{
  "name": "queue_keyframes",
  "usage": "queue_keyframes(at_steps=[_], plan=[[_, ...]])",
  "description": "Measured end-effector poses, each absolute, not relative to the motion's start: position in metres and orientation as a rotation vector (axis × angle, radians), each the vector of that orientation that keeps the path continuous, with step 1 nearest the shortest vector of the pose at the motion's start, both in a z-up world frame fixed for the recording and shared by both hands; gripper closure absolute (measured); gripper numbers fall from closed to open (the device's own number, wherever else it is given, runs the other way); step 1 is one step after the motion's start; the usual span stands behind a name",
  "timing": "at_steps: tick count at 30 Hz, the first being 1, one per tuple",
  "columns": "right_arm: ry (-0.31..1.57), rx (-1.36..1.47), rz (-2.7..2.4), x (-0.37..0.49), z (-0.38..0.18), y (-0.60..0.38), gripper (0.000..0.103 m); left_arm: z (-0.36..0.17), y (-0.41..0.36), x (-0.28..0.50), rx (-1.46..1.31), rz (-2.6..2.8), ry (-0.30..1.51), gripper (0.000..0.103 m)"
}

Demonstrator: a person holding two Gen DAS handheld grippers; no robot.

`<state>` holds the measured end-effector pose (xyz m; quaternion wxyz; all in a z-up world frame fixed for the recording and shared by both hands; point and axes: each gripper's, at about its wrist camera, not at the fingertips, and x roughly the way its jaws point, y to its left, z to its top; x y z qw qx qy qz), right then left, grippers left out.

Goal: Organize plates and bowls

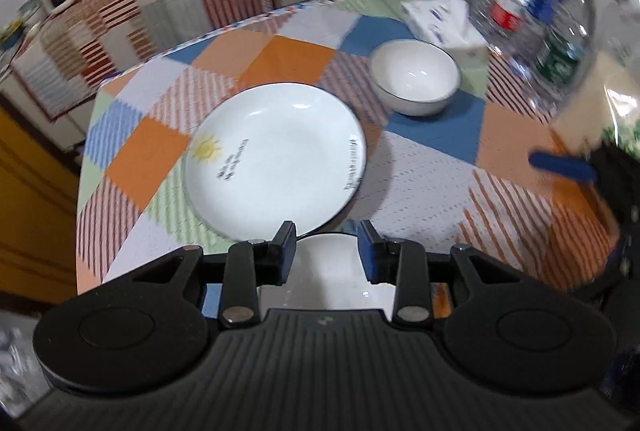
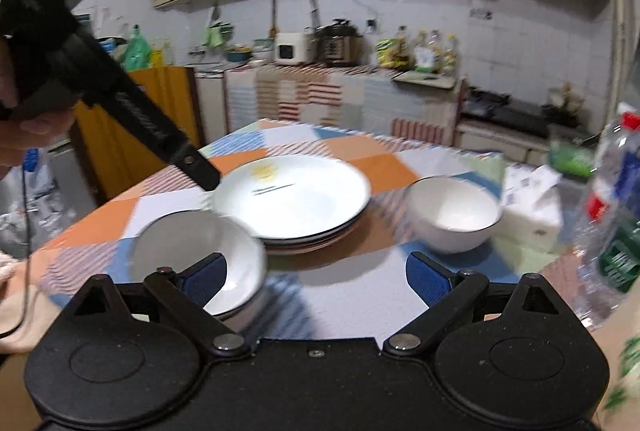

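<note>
A white plate with a sun drawing (image 1: pixel 276 155) tops a stack of plates (image 2: pixel 294 191) mid-table. A white dark-rimmed bowl (image 1: pixel 415 78) stands to its right, also in the right wrist view (image 2: pixel 454 213). A second white bowl (image 2: pixel 200 259) sits near the front edge; it shows between and below my left fingers (image 1: pixel 332 271). My left gripper (image 1: pixel 327 245) is open above it, not touching. My right gripper (image 2: pixel 316 273) is wide open and empty, low over the table front. The left gripper's body (image 2: pixel 100 79) shows at upper left in the right view.
A tissue box (image 1: pixel 444 23) and several water bottles (image 1: pixel 532 11) stand at the table's right. The table has a patchwork checked cloth (image 1: pixel 280 59). A kitchen counter with appliances (image 2: pixel 320 47) lies behind. An orange cabinet (image 2: pixel 136 119) is left of the table.
</note>
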<state>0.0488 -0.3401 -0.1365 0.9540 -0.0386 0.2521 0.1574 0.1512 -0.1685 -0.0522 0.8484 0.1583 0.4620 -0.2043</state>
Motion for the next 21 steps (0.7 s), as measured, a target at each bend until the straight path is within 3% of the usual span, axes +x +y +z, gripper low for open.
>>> queue_keyframes(at_steps=[6, 11, 13, 15, 21], plan=[[0.467, 0.002, 0.263, 0.067, -0.137, -0.372, 0.005, -0.067, -0.185, 0.167, 0.274, -0.449, 0.993, 0.071], [0.555, 0.092, 0.236, 0.097, -0.153, -0.39, 0.006, -0.078, -0.195, 0.196, 0.164, -0.454, 1.011, 0.071], [0.595, 0.061, 0.242, 0.104, -0.159, -0.389, 0.011, -0.083, -0.201, 0.209, 0.135, -0.459, 1.01, 0.07], [0.589, -0.014, 0.206, 0.111, -0.165, -0.384, 0.01, -0.087, -0.209, 0.221, 0.125, -0.465, 0.999, 0.07], [0.644, 0.017, 0.119, 0.155, -0.186, -0.398, 0.009, -0.099, -0.244, 0.26, 0.179, -0.445, 0.953, 0.062]])
